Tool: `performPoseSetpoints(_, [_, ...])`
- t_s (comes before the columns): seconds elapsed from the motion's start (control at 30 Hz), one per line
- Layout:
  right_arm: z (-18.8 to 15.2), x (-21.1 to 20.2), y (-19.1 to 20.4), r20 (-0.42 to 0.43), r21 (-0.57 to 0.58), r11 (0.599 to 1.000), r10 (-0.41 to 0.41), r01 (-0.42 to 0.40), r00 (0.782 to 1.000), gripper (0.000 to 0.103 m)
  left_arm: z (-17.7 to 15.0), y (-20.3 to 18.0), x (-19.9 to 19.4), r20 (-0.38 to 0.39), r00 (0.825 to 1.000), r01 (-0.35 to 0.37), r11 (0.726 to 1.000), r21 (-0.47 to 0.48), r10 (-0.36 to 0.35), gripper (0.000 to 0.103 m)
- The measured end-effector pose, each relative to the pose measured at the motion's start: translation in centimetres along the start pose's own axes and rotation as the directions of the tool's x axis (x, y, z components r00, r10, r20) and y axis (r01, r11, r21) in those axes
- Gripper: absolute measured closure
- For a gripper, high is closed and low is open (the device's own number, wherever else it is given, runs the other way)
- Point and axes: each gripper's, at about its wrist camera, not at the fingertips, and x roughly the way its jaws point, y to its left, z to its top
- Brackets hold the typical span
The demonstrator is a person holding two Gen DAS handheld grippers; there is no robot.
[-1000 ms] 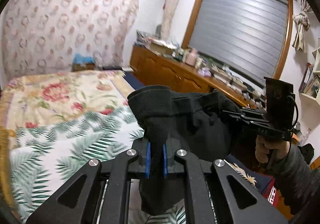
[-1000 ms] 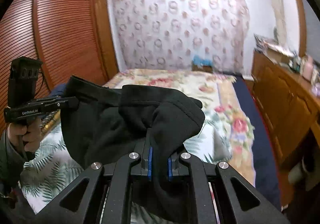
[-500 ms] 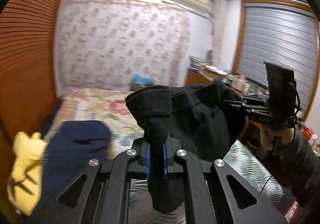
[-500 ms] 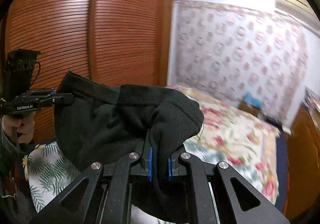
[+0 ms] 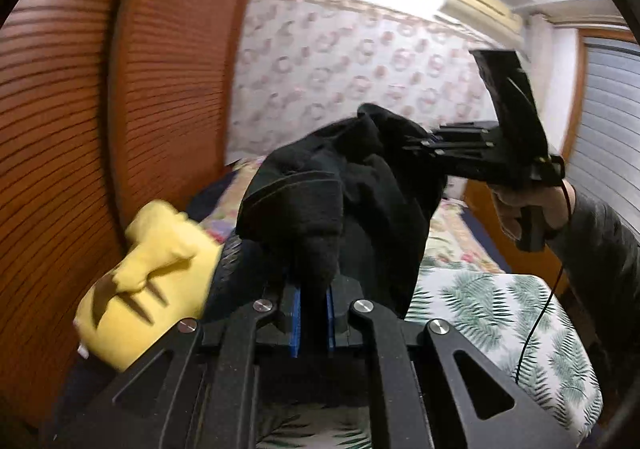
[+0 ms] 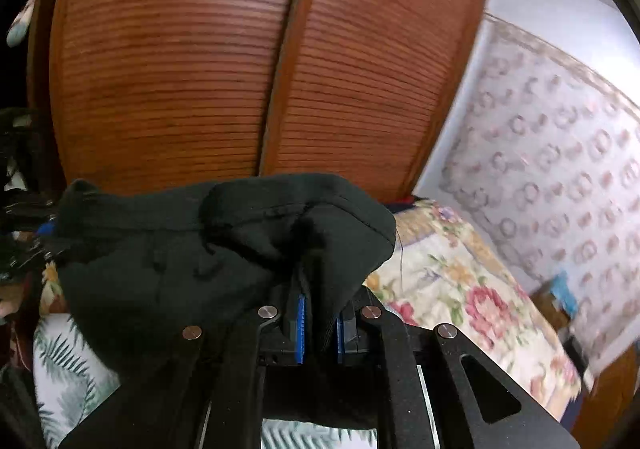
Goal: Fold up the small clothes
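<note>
A small black fleece garment (image 5: 344,201) hangs in the air between both grippers, above the bed. My left gripper (image 5: 313,313) is shut on one corner of it; the cloth bunches over the blue pads. My right gripper (image 6: 319,325) is shut on the other corner of the same garment (image 6: 192,261). In the left wrist view the right gripper (image 5: 412,145) shows at upper right, held by a hand. In the right wrist view the left gripper shows dimly at the far left edge.
A bed with a fern-print sheet (image 5: 492,313) and a floral cover (image 6: 460,289) lies below. A yellow cloth (image 5: 152,281) and a dark blue cloth lie at left by the slatted wooden wardrobe doors (image 6: 248,61). A patterned curtain (image 6: 560,153) hangs behind.
Both grippers have swung left with the black garment, from facing the window and dresser to facing the wardrobe. The garment has stayed gripped at both corners and now bunches closer together.
</note>
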Motion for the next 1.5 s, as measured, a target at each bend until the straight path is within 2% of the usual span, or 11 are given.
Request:
performPoseSetpoints(0.13, [0.7, 5.7, -0.7, -0.084, 0.058, 0.998, 0.022, -0.017, 0.996, 0.087, -1.9, 2.4, 1.5, -0.091, 0.995, -0.043, 0.997, -0.062, 0.037, 0.092])
performPoseSetpoints(0.23, [0.6, 7.3, -2.2, -0.076, 0.145, 0.988, -0.04, 0.051, 0.996, 0.066, -2.9, 3.1, 2.3, -0.119, 0.991, -0.064, 0.996, -0.06, 0.056, 0.083])
performPoseSetpoints(0.27, [0.5, 7.6, -2.5, -0.064, 0.179, 0.983, -0.032, 0.043, 0.997, 0.05, -3.2, 3.0, 2.1, -0.119, 0.991, -0.062, 0.996, -0.06, 0.054, 0.074])
performPoseSetpoints(0.3, [0.1, 7.8, -2.9, -0.064, 0.208, 0.977, -0.028, 0.04, 0.998, 0.043, -3.4, 3.2, 1.4, -0.114, 0.992, -0.058, 0.996, -0.06, 0.051, 0.07])
performPoseSetpoints(0.43, [-1.5, 8.5, -3.3, -0.075, 0.254, 0.966, -0.026, 0.044, 0.997, 0.043, -3.2, 2.5, 0.6, -0.097, 0.994, -0.047, 0.998, -0.03, 0.044, 0.06])
performPoseSetpoints(0.57, [-1.6, 8.6, -2.6, -0.074, 0.305, 0.95, -0.042, 0.063, 0.996, 0.043, -2.9, 1.3, -0.4, -0.083, 0.996, -0.036, 0.999, 0.029, 0.038, 0.023])
performPoseSetpoints(0.6, [-2.1, 7.9, -2.5, -0.067, 0.316, 0.946, -0.049, 0.068, 0.997, 0.043, -2.8, 0.8, -0.9, -0.068, 0.997, -0.03, 0.999, 0.042, 0.033, 0.022])
performPoseSetpoints(0.87, [-6.1, 0.1, 5.0, -0.044, 0.382, 0.913, -0.139, 0.145, 0.989, 0.043, -2.9, -3.3, -2.8, -0.047, 0.999, 0.01, 0.993, 0.115, -0.005, 0.021])
performPoseSetpoints(1.0, [-8.6, -3.2, 7.7, -0.032, 0.429, 0.884, -0.191, 0.186, 0.981, 0.032, -3.5, -5.8, -3.7, -0.043, 0.998, 0.049, 0.986, 0.158, -0.043, 0.021])
performPoseSetpoints(1.13, [-10.0, -5.8, 10.2, -0.042, 0.462, 0.856, -0.241, 0.233, 0.97, 0.029, -4.0, -7.9, -4.4, -0.038, 0.996, 0.091, 0.98, 0.18, -0.085, 0.021])
performPoseSetpoints(1.5, [-11.6, -12.6, 16.3, -0.053, 0.567, 0.737, -0.414, 0.368, 0.909, 0.027, -4.3, -14.0, -6.0, -0.029, 0.989, 0.148, 0.958, 0.248, -0.145, 0.021])
